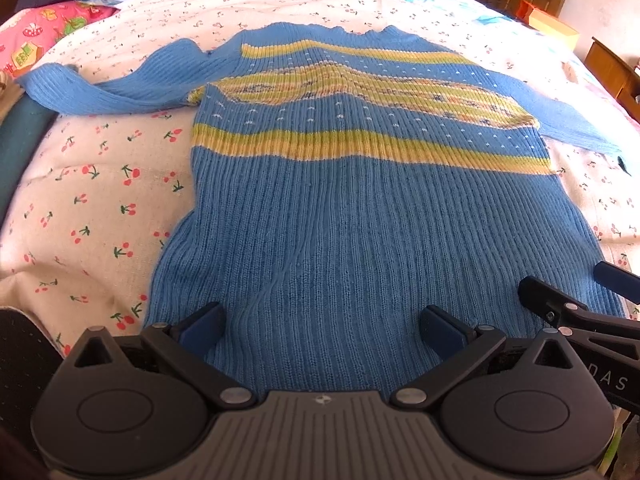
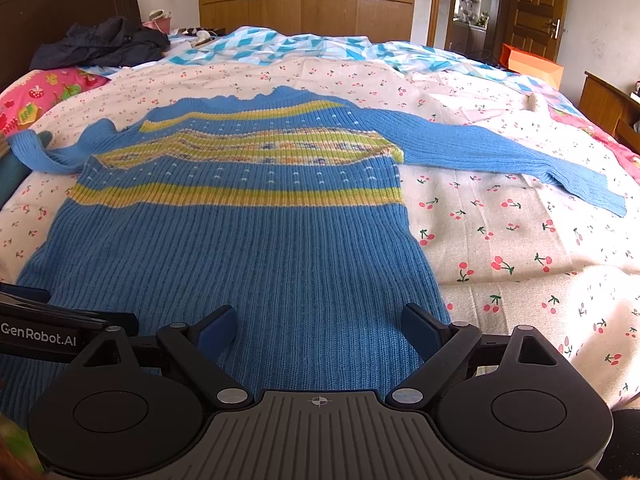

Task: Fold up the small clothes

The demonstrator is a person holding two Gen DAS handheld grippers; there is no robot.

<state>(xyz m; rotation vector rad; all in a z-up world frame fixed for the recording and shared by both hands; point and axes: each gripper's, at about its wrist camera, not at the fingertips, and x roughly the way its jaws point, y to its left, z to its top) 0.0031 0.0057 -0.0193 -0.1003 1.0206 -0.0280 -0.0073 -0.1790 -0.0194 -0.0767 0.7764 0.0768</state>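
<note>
The blue knit sweater (image 1: 360,220) lies flat and face-up on the bed (image 1: 92,216), hem toward me, collar away, both sleeves spread outward. My left gripper (image 1: 322,326) hovers over the hem with its 2 fingers (image 1: 204,326) spread wide, nothing between them; the ribbed hem band sits directly ahead of and under the gap. My right gripper (image 2: 320,330) does the same beside it, fingers (image 2: 420,330) wide apart and empty, with the sweater's right side edge just outside the right finger. The 2 grippers sit close together, each seen at the other's edge.

I judge the folding has not begun: the garment is laid out, no fold is visible. The left sleeve (image 1: 100,88) reaches far ahead and to the left of my left fingers; the right sleeve (image 2: 520,156) stretches ahead and to the right of my right fingers. The next move likely calls for pinching a sleeve or side edge and carrying it across the body, so I need to reach forward and close on a single layer of the thick knit without dragging the rest.
</note>
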